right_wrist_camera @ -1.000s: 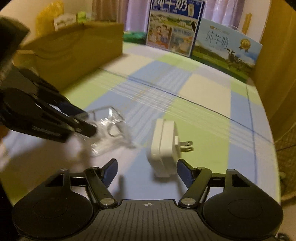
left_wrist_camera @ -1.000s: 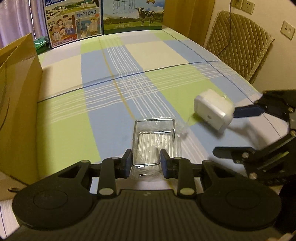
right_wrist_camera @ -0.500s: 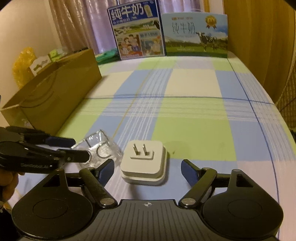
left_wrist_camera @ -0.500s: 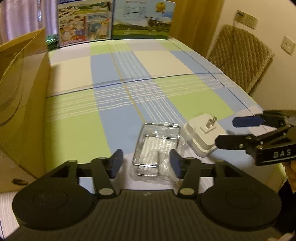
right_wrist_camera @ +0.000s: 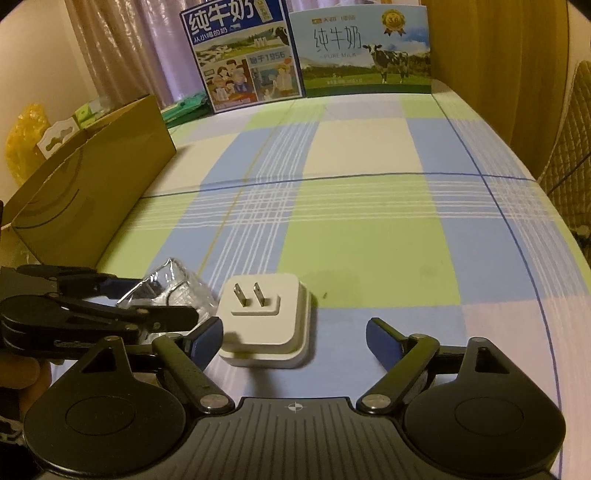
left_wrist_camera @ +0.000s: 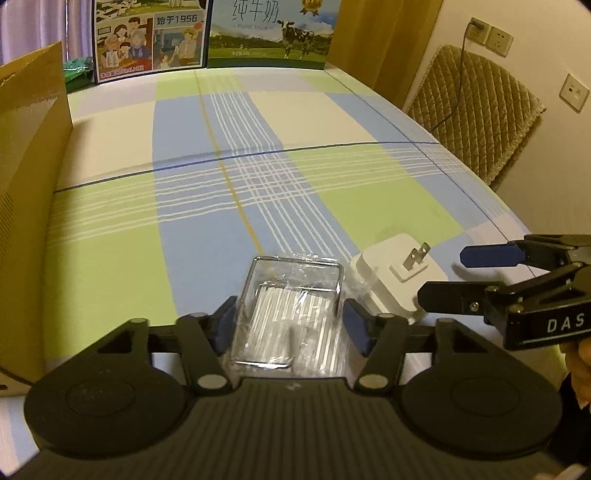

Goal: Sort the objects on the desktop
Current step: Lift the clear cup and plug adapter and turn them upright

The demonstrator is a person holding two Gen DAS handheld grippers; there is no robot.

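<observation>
A clear plastic box (left_wrist_camera: 290,306) in crinkled wrap lies on the checked tablecloth (left_wrist_camera: 221,206). My left gripper (left_wrist_camera: 290,326) is open, with a finger on either side of the box. Just to its right lies a white plug adapter (left_wrist_camera: 399,280) with its two prongs pointing up. In the right wrist view the adapter (right_wrist_camera: 264,317) sits between the spread fingers of my open right gripper (right_wrist_camera: 295,341), nearer the left finger. The clear box (right_wrist_camera: 173,288) and the left gripper (right_wrist_camera: 157,302) show at the left there. The right gripper (left_wrist_camera: 461,275) reaches in from the right edge.
An open cardboard box (left_wrist_camera: 29,184) stands along the table's left side. Two milk cartons (right_wrist_camera: 306,55) stand upright at the far end. A quilted chair (left_wrist_camera: 476,103) sits beyond the right table edge, below wall sockets (left_wrist_camera: 495,35).
The left gripper opened off the clear box. The adapter, up in the air a second ago, now lies on the cloth with prongs up, and the right gripper is open behind it.
</observation>
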